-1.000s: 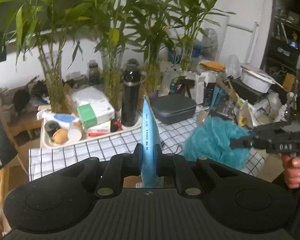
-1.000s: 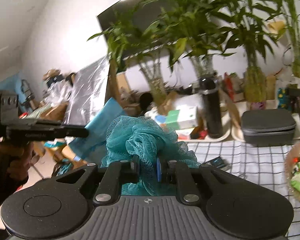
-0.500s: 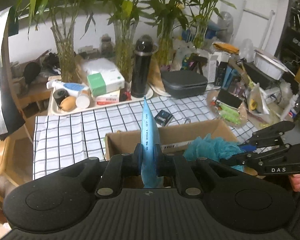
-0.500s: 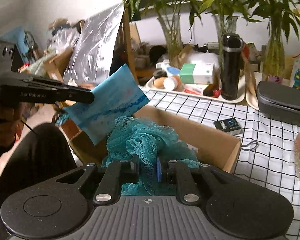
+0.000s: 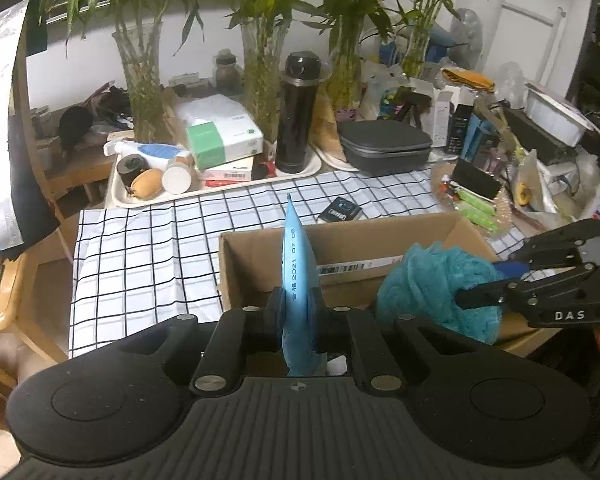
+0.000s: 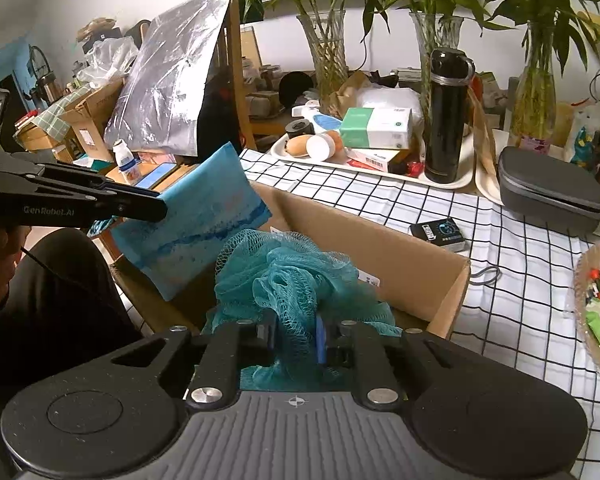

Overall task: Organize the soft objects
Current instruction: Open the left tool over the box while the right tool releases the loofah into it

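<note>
A: Now, item one: blue pouch [image 5: 296, 280] in left tool [image 5: 298, 320]; item two: teal mesh puff [image 6: 288, 280] in right tool [image 6: 294, 338]. Both over cardboard box [image 5: 340, 248]

B: Jaws just easing apart, goods between. Lower well inside, then release. Nearby: black flask [image 6: 446, 116], grey case [image 6: 552, 188] on table [image 5: 148, 248]; box wall only obstacle
</note>
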Demonstrator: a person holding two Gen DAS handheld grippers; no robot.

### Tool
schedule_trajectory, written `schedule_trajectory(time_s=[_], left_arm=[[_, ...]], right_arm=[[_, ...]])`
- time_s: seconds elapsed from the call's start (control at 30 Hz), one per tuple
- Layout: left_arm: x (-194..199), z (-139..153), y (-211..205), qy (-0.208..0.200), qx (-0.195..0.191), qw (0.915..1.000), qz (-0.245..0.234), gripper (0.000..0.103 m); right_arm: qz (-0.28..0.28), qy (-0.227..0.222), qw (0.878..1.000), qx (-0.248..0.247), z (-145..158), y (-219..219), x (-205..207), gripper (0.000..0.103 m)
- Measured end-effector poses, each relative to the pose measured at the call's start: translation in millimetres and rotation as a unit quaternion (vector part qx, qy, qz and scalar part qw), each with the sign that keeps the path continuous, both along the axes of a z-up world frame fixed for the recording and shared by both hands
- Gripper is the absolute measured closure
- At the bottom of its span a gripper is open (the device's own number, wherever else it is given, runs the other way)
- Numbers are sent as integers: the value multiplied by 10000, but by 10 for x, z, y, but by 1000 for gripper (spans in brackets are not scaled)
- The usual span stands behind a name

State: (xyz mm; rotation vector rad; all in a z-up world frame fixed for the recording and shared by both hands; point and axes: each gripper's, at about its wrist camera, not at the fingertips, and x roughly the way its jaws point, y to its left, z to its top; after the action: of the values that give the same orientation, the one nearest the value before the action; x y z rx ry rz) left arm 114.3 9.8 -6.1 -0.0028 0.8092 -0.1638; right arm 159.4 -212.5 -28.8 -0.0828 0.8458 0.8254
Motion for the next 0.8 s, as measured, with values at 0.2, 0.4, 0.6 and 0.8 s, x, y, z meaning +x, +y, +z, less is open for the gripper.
schedule_trajectory(time_s=[0.2, 0.4, 0.6, 0.8], left_arm=[[-49, 13, 22, -221, 49, 9997, 5, 58], [-52, 51, 99, -253, -80, 9996, 106, 55], [-39, 42, 129, -187, 35, 9995, 266, 54], [-26, 35, 134, -212, 163, 9987, 429, 53]], right_arm=[[-219, -308, 9993, -67, 40, 4, 15, 12], [-518, -401, 9978, 136, 81, -67, 80, 0], [-710, -359, 9968, 51, 51, -86, 137, 0], [-731, -392, 9965, -61, 35, -52, 130, 0]])
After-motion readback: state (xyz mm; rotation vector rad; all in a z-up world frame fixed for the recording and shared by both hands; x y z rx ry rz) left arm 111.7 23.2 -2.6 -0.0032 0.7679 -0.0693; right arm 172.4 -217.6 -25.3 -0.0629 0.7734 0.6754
